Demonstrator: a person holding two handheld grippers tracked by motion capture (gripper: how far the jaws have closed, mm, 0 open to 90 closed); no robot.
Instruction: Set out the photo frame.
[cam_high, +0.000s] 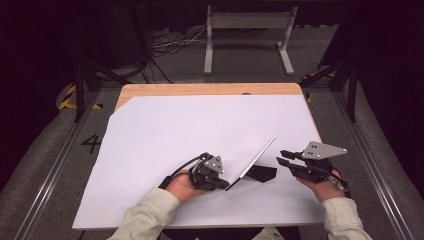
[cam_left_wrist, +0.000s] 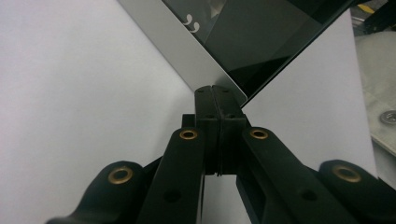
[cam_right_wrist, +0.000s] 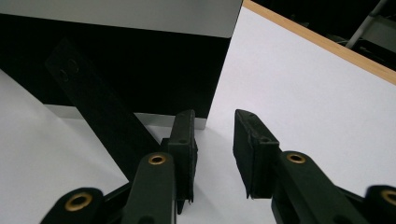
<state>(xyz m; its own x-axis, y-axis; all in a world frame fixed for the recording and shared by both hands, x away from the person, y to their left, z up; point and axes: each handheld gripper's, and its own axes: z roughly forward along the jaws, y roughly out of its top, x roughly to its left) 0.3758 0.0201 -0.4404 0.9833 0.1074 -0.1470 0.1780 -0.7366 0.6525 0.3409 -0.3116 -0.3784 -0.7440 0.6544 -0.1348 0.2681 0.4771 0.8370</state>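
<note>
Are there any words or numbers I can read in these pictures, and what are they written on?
"4" - a dark number marked on the grey floor left of the table, seen in the high view.
Two small white curly marks, like commas, on the flat tilted panel that the left claw pinches at its corner, seen in the left gripper view - no letters to read.
Nothing else carries writing.

The tilted frame (cam_high: 255, 160) stands on the sheet (cam_high: 165, 135), between left tool (cam_high: 226, 184) and right tool (cam_high: 283, 157).
</note>
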